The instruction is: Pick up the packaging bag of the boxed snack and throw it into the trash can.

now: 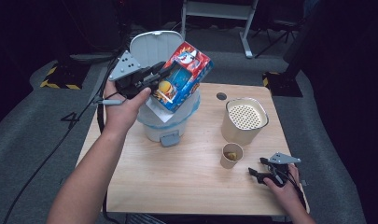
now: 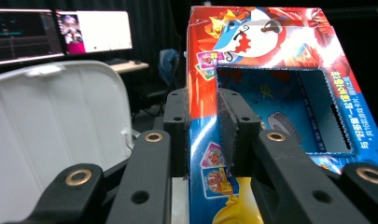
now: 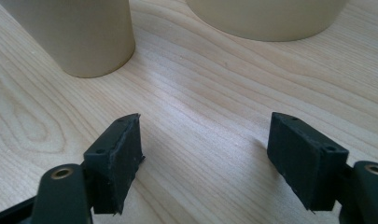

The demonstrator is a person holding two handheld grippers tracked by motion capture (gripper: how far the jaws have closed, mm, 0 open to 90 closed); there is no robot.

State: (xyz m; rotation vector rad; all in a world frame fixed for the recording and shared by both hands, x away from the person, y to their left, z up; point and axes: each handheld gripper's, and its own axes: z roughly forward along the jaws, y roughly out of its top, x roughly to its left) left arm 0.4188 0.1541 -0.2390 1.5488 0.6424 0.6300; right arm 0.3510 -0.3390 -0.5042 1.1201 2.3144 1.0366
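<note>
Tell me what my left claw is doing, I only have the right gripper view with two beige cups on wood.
Observer: The left claw is shut on a red and blue toy box, its pads pinching one edge of the box.
Operator: Where is the box?
Observer: It hangs tilted over an open white bin with its lid up.
Operator: Is the small cup empty?
Observer: No, from above the small paper cup has something yellow inside.
Operator: And the big one?
Observer: The larger container has a perforated insert on top.
</note>
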